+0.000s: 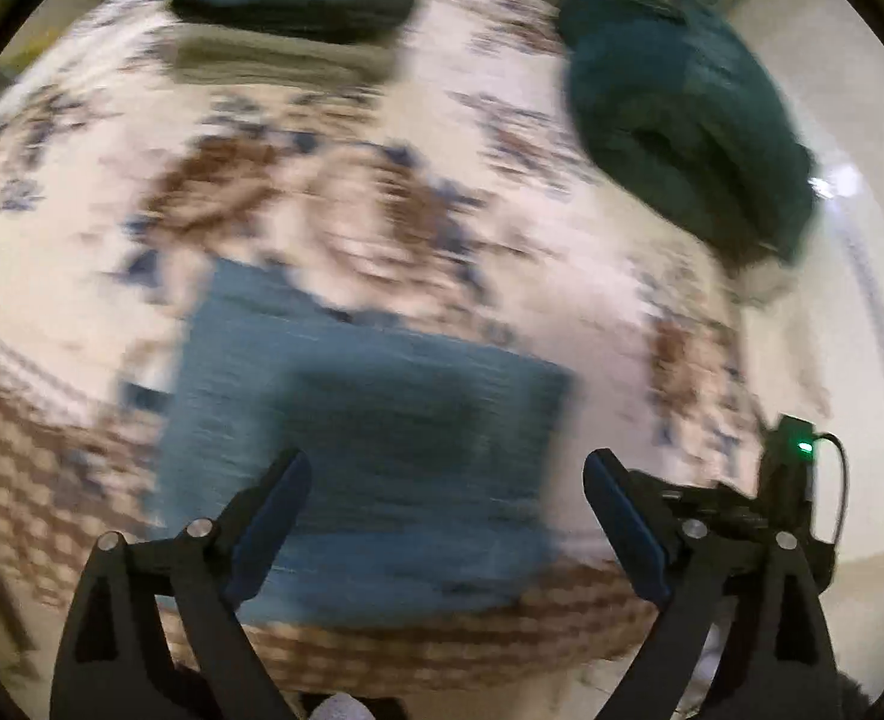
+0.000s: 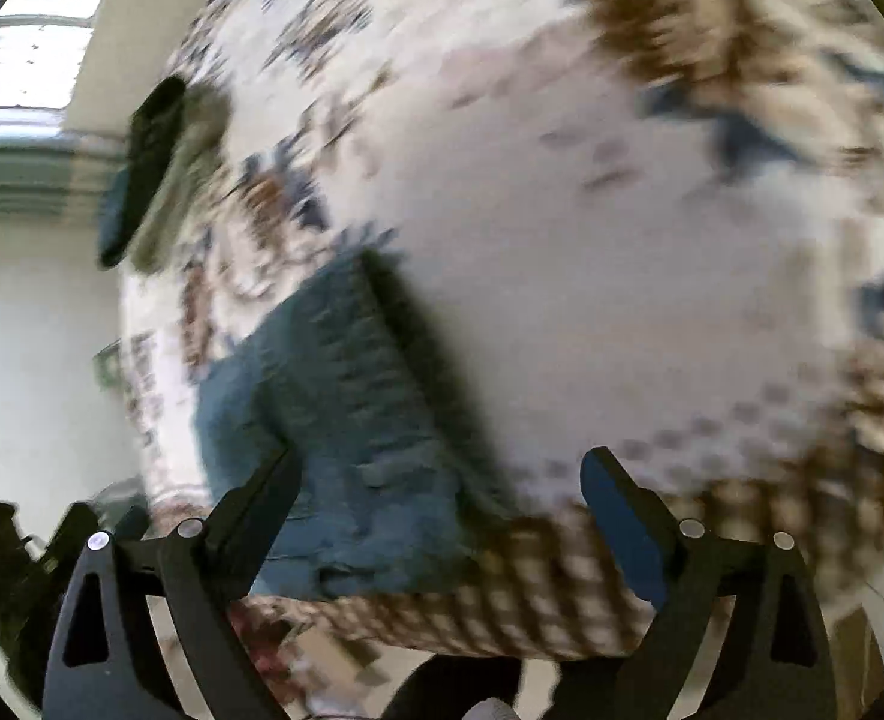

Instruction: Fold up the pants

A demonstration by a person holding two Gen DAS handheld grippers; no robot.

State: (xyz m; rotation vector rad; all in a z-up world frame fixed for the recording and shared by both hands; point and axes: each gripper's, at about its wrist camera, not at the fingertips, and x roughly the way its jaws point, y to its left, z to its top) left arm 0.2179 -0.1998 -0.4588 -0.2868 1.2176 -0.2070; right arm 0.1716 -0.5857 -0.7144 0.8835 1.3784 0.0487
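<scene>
While both views are smeared by motion blur, the layout reads clearly enough. A patterned bedspread, white with brown and blue floral print and a brown checked border, covers the bed and fills most of each view. On it, near the front edge, lie the blue pants, folded into a compact rectangle. In the left wrist view the pants sit directly ahead of the left hand-held gripper, partly framed between its fingers; jaws spread wide, holding nothing. In the right wrist view the pants lie ahead and to the left of the right hand-held gripper, whose left finger overlaps the fabric in the picture; contact cannot be judged. Its jaws are likewise apart and empty. Farther back on the bedspread: a dark green heap of cloth to the right, and a stack of folded garments, dark on top, grey-green below.
</scene>
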